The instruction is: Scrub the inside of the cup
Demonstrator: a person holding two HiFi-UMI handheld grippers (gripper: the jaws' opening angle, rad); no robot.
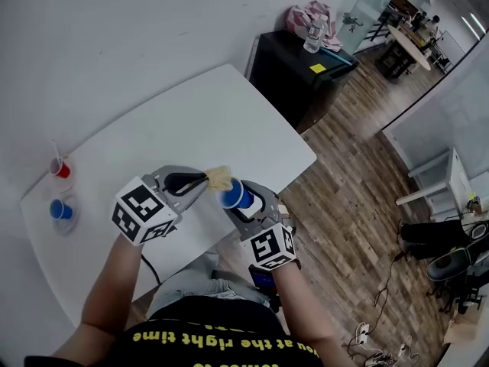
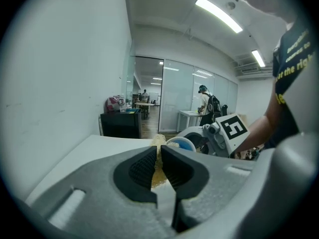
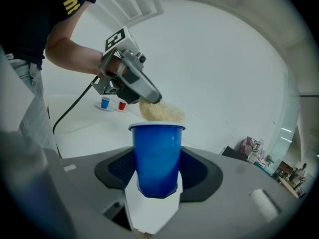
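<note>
**A:** Start at the tools. What is each one doing?

**B:** The left hand-held gripper (image 2: pixel 159 156) is clenched on a tan, fibrous scrubber (image 2: pixel 158 141). Its dark pads pinch the near end and the frayed tuft sticks out past the tips. The right hand-held gripper (image 3: pixel 156 179) is grasping the blue cup (image 3: pixel 157 151), one pad on each side of the wall, low on the body.

**A:** And where is the cup?

**B:** It is held in the air above the near edge of the white bench (image 1: pixel 191 121), in front of the person. Its mouth is tipped toward the left tool.

**A:** Has the scrubber gone in?

**B:** As far as I can tell, no. In the right gripper view the tuft sits at the rim, on the far side and just above it. The head view shows it touching or just beside the lip. I can't see any of it below the rim.

**A:** So how far along is the task?

**B:** I'd say both things are picked up and lined up mouth to tuft. Pushing the scrubber inside and working it round the wall and bottom is left to do.

**A:** Anything else nearby?

**B:** A small red cup (image 1: pixel 61 169) and a small blue one (image 1: pixel 61 210) stand well apart at the bench's far left.
</note>
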